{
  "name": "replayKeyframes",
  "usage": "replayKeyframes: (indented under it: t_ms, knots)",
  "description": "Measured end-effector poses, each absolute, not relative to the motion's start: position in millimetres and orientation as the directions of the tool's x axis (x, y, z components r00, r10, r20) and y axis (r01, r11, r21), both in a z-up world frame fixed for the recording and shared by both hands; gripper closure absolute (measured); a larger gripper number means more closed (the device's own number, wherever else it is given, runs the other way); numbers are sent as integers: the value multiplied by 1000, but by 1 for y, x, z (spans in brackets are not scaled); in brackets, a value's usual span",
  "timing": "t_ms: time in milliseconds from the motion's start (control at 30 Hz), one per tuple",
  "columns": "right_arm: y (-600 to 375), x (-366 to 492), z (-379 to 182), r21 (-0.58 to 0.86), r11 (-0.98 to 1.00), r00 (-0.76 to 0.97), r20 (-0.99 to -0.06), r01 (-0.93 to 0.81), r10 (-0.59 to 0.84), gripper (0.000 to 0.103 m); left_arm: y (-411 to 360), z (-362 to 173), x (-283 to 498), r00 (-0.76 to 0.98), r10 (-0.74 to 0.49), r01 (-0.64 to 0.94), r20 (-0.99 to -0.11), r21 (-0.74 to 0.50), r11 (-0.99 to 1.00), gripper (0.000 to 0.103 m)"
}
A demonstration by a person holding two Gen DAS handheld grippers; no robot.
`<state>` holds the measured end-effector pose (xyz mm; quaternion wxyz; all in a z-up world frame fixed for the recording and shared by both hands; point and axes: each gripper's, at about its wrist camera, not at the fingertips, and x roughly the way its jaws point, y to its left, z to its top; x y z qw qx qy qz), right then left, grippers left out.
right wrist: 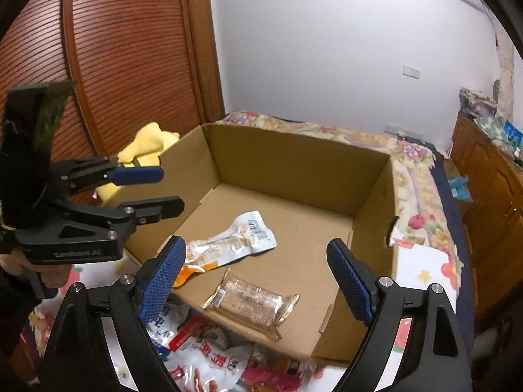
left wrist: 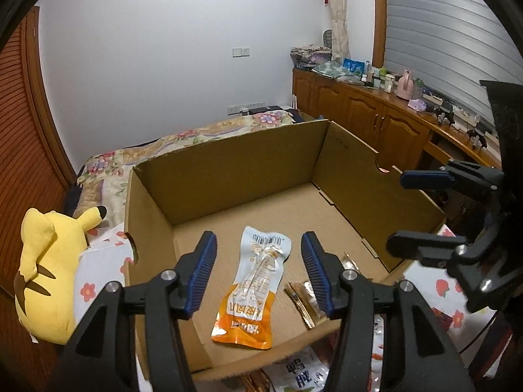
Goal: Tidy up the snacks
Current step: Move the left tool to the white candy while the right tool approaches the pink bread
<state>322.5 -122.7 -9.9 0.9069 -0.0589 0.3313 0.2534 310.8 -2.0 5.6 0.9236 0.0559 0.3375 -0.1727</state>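
An open cardboard box (left wrist: 228,160) (right wrist: 294,163) stands on the bed. On its floor lie an orange-and-white snack pouch (left wrist: 253,285) (right wrist: 228,243) and a clear pack of brown biscuits (right wrist: 251,303) (left wrist: 305,300). My left gripper (left wrist: 258,274) is open and empty above the pouch, over the box's near wall; it also shows in the right wrist view (right wrist: 160,189). My right gripper (right wrist: 258,281) is open and empty above the biscuit pack; it also shows in the left wrist view (left wrist: 402,212). More snack packets (right wrist: 209,356) (left wrist: 300,375) lie on the bed in front of the box.
A yellow plush toy (left wrist: 49,271) (right wrist: 147,143) lies left of the box. The floral bedspread (left wrist: 108,163) (right wrist: 418,261) surrounds the box. A wooden sideboard (left wrist: 376,114) with bottles stands at the right, a slatted wooden door (right wrist: 130,49) at the left.
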Motion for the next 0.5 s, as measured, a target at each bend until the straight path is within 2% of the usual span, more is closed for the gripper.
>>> replayKeyframes:
  t_ms: [267,500]
  knots:
    - [-138,268,8,55,860,679,-588,-508,439,13,-3,15,255,726,-307,381,-615,-12,925,49]
    - [-147,223,-18,55,869,671,-611,-492,419,14,2,8,197,729,-332,400,-599,-23,916,44]
